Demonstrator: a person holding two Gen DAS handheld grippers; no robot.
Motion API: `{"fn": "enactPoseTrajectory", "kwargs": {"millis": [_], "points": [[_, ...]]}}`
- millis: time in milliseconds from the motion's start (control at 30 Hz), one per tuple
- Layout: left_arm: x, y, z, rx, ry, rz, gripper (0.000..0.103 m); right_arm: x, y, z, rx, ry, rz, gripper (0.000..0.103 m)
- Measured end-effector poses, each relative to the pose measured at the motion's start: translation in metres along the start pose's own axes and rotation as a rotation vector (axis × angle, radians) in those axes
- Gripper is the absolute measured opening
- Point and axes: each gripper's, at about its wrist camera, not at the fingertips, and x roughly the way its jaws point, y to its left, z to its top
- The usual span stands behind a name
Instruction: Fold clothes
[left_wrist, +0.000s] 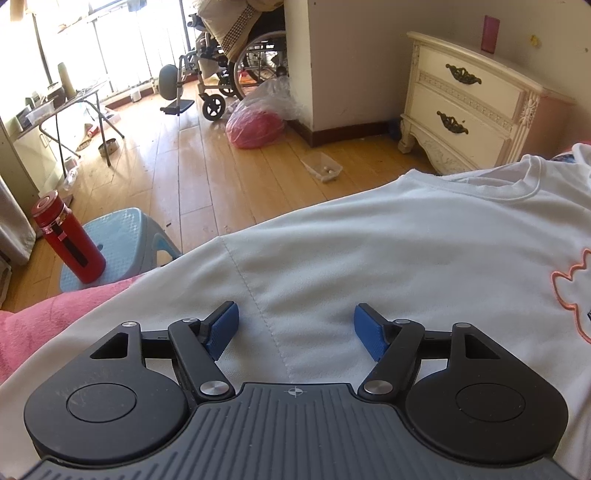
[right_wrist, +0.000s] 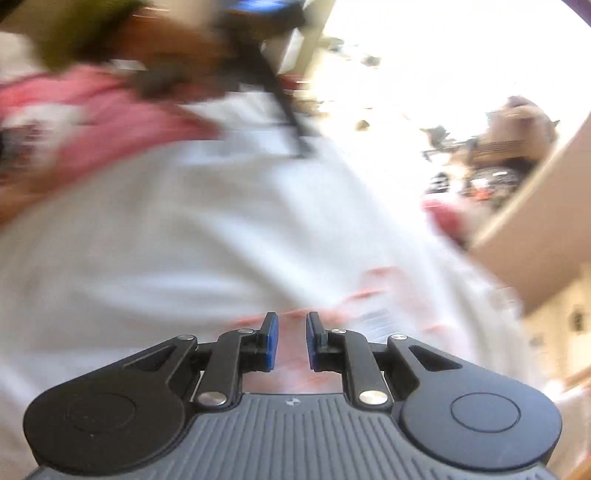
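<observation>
Pink blanket (left_wrist: 33, 325), white T-shirt (left_wrist: 369, 258), right gripper (right_wrist: 291, 341) seemingly empty

The left gripper (left_wrist: 296, 330) hovers over a white T-shirt (left_wrist: 369, 251), jaws spread wide. A sleeve seam (left_wrist: 255, 295) runs between them.

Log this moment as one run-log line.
left gripper: open over white T-shirt sleeve seam | right gripper: part-open, empty, view blurred | fold: not started

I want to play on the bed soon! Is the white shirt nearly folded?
Not yet. The white T-shirt lies spread flat on the pink blanket, so laying it out looks done. The left gripper hovers open over the sleeve seam, holding nothing. The right gripper is narrowly open above blurred fabric. All folds remain.
</observation>
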Motion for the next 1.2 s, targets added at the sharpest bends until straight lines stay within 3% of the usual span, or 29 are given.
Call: {"fn": "enactPoseTrajectory", "kwargs": {"millis": [167,367,467,533,567,700,833,933,1200], "points": [[0.001,0.001,0.000,0.007,-0.001,0.000,0.070,0.012,0.024,-0.004,-0.175,-0.045,0.032,0.017],[0.003,0.003,0.000,0.014,-0.007,-0.011,0.073,-0.053,0.096,-0.031,-0.241,-0.044,0.398,0.017],[0.002,0.003,0.000,0.019,-0.008,-0.009,0.073,-0.081,0.126,-0.035,-0.194,0.004,0.614,0.016],[0.000,0.002,0.000,0.020,-0.008,-0.003,0.073,-0.086,0.127,-0.030,-0.156,0.016,0.686,0.016],[0.000,0.002,-0.001,0.020,-0.008,-0.001,0.073,-0.087,0.124,-0.027,-0.135,0.017,0.700,0.016],[-0.002,0.001,-0.001,0.023,-0.007,0.005,0.073,-0.058,0.084,-0.012,0.019,0.006,0.573,0.017],[0.000,0.001,0.000,0.024,-0.005,0.002,0.073,-0.072,0.113,-0.026,-0.115,0.028,0.708,0.017],[0.002,0.000,0.000,0.022,-0.008,-0.002,0.073,-0.087,0.135,-0.031,-0.106,0.018,0.805,0.019],[-0.010,-0.001,0.004,0.022,-0.046,-0.003,0.073,-0.090,0.064,-0.047,0.314,0.011,0.542,0.018]]}}
